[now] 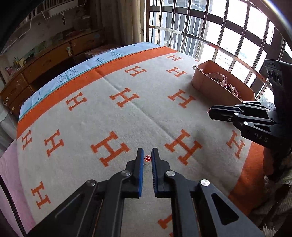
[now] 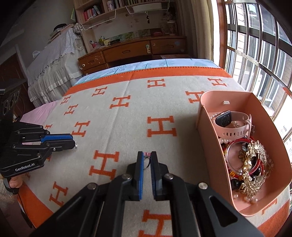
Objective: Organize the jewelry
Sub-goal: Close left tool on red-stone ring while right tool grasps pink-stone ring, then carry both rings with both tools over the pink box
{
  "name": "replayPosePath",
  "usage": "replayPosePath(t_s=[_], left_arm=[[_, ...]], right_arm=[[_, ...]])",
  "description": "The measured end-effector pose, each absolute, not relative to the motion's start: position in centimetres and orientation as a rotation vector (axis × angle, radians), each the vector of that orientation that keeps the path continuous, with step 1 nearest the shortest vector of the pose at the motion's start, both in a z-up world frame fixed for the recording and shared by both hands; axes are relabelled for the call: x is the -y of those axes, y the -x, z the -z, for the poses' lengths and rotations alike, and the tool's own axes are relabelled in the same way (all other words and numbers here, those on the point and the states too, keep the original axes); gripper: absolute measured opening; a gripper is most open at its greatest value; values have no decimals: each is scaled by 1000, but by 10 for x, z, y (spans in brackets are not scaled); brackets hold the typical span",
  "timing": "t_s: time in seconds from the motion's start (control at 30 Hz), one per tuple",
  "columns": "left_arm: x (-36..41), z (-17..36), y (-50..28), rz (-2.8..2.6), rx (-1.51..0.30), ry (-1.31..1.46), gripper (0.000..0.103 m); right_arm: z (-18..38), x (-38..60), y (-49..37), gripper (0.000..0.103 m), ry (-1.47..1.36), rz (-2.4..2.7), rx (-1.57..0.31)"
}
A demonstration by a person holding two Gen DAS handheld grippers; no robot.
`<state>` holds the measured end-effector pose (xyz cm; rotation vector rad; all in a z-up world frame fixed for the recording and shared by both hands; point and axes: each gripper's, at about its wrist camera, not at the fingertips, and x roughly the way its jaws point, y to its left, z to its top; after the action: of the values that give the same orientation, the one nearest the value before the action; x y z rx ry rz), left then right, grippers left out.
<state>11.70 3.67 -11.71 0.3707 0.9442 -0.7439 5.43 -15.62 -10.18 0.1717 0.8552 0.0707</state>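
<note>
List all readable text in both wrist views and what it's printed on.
"DAS" on the body of the right gripper, seen from the left wrist.
"GenRobot.AI" on the body of the left gripper, seen from the right wrist.
"H", repeated in orange across the blanket.
Book spines on the shelf: too small to read.
Watch in the pink box: no readable text.

Bed w/ grey-orange H blanket (image 2: 127, 127) – pink jewelry box (image 2: 206, 127) sits on it, window side.
</note>
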Motion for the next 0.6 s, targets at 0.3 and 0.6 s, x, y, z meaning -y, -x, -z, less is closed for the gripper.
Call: replayPosePath(t_s=[0.3,0.6], left_arm=[[3,53,-102,798,-846,-332,6],[25,60,-106,857,-858,-448,57]], right_arm=[[47,192,-30,7,-251,-95,-715],[15,242,-7,7,-306,-73,-625]])
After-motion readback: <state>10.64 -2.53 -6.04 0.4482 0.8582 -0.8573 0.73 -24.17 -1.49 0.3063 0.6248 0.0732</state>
